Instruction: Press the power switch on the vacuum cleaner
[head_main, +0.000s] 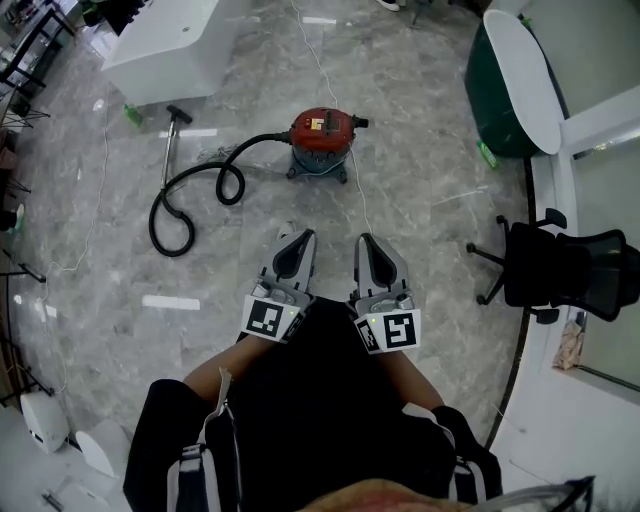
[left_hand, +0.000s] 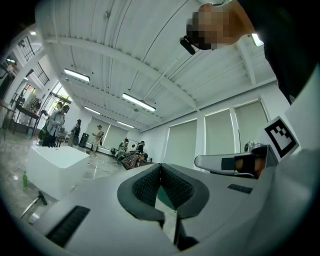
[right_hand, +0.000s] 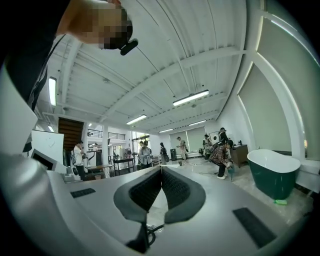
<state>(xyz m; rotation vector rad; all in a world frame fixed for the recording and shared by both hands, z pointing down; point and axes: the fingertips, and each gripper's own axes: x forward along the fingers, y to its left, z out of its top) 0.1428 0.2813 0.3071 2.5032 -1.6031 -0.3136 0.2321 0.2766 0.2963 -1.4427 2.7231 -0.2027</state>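
The vacuum cleaner (head_main: 322, 135) is a red-topped canister on a wheeled base, standing on the grey marble floor ahead of me. Its black hose (head_main: 190, 195) loops away to the left and ends in a metal wand (head_main: 172, 145). The switch on its lid is too small to make out. My left gripper (head_main: 300, 238) and right gripper (head_main: 368, 242) are held side by side close to my body, well short of the vacuum. Both are shut with nothing between the pads. The left gripper (left_hand: 160, 167) and right gripper (right_hand: 161, 169) point up across the room in their own views.
A white counter (head_main: 165, 40) stands at the far left, with a green bottle (head_main: 133, 116) by its corner. A dark green bathtub (head_main: 510, 80) is at the far right, a black office chair (head_main: 560, 270) to my right. A thin white cable (head_main: 330, 75) crosses the floor. People stand in the distance (right_hand: 142, 155).
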